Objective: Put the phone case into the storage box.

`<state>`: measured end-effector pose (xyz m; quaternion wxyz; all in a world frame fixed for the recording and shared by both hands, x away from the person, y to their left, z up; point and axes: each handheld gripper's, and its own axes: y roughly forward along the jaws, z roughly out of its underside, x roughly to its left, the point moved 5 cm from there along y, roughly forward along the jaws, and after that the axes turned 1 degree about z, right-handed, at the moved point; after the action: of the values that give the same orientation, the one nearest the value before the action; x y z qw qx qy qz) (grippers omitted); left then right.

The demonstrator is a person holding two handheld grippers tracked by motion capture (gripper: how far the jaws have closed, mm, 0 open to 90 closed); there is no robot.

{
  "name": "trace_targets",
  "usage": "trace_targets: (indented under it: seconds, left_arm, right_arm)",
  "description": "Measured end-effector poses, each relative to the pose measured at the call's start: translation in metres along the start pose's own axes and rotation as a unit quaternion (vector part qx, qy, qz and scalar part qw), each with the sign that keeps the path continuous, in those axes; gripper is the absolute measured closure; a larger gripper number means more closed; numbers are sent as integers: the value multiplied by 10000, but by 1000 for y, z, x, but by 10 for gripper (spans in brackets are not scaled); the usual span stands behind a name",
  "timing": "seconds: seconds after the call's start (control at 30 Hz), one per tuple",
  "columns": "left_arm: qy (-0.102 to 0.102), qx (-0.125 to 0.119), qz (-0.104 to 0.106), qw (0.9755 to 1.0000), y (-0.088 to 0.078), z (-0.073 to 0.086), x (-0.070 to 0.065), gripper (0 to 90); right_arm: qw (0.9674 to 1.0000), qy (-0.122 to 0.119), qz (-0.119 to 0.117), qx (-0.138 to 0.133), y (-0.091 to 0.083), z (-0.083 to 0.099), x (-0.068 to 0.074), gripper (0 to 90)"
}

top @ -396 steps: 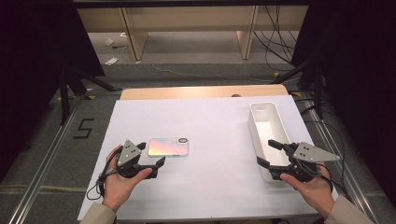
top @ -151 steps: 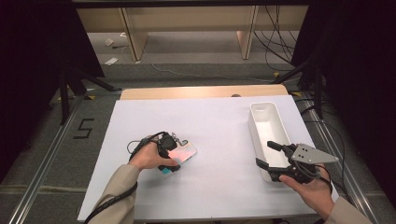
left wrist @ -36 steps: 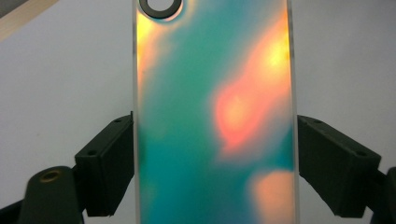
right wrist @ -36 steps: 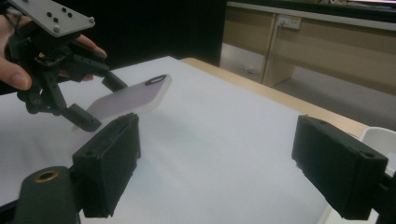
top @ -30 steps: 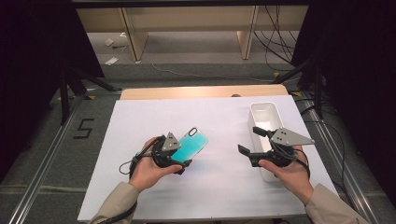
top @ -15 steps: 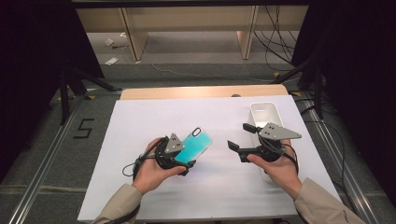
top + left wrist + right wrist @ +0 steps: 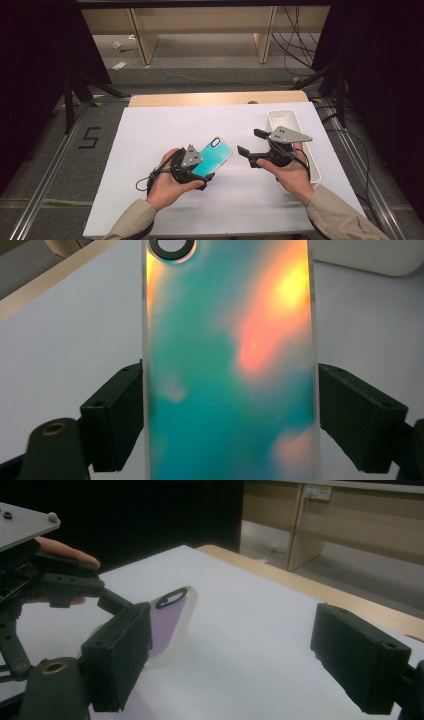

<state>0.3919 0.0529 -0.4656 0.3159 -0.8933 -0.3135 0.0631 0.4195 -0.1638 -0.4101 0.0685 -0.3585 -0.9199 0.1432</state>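
Phone case (image 7: 214, 157) up off the table now, an iridescent teal one, clamped across its width in the left gripper (image 7: 196, 170) and tilted so the camera cutout points away from the person toward the far side of the white table (image 7: 165, 125). Left gripper view has it close: both black jaws pressed flat against the long edges of the case, the ring of the cutout at the top, teal and orange sheen running across the back. The left hand (image 7: 167, 185) wraps the gripper body from below, cable looping out beside it.

Over on the other side, the right gripper (image 7: 249, 143) hangs near the middle of the table, jaws spread wide with nothing between them, pointing across toward the case. Close, but a clear gap remains between its tips and the case. The right hand (image 7: 287, 172) holds it just in front of the white rectangular bin (image 7: 305, 145), which sits at the table's right edge.

From the right gripper view, the case shows past the left-hand jaw, slanted, its lower end in the other gripper's hold and a fingertip (image 7: 67, 552) of the left hand visible above that gripper. Beyond the table, wooden furniture legs (image 7: 265, 35) and cables (image 7: 300, 50) on the floor.
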Motion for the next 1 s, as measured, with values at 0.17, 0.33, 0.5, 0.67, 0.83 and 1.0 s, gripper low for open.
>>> trace_targets:
  seconds: [0.17,0.33,0.5,0.67,0.83,1.0]
  left_arm:
    - [50,-13,49,10000,2,-2,-5,169]
    - [106,-47,68,9999,4,-5,-11,169]
    - [157,-48,82,9998,6,-7,-16,169]
    - [191,-77,108,9997,8,-8,-20,169]
    - [217,-64,133,9997,10,-8,-22,169]
    - [208,-55,180,9996,11,-9,-24,169]
  right_arm:
    - [9999,95,-40,44,9,0,0,190]
    - [9999,95,-95,57,14,0,2,196]
    - [9998,112,-150,82,20,-1,5,199]
    - [9994,212,-234,168,29,1,6,216]
    - [9988,240,-327,270,36,5,9,232]
    - [9985,285,-359,309,40,7,10,243]
